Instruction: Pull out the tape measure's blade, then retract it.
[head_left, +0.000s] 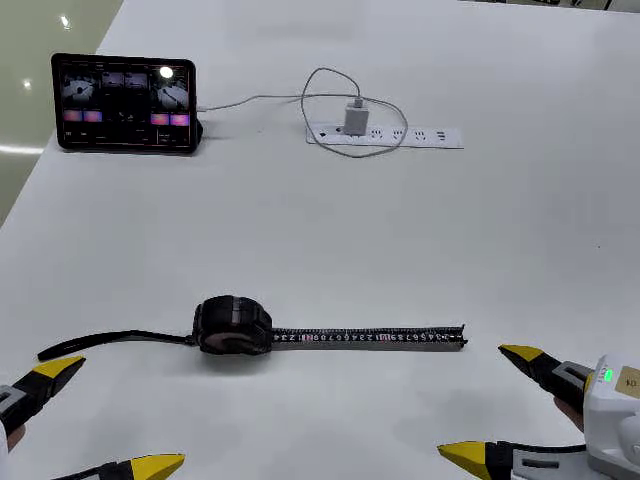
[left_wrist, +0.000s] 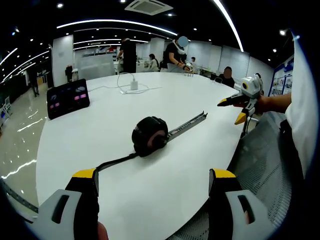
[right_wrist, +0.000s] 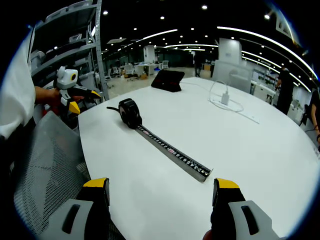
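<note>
In the head view the tape measure lies on the white table, its blade drawn out rightward, between the left gripper and right gripper; the left gripper view, then the right gripper view, show each one's jaws spread wide, holding nothing.

You've got 1 tape measure w/ 1 blade and 1 black strap. 2 grippers: left gripper, right gripper, 2 yellow-tipped jaws ea. On your 1 white table: 1 tablet, 1 power strip, 1 white charger, 1 cable. Bkgd people in your left gripper view: at least 3, exact no. unclear.
</note>
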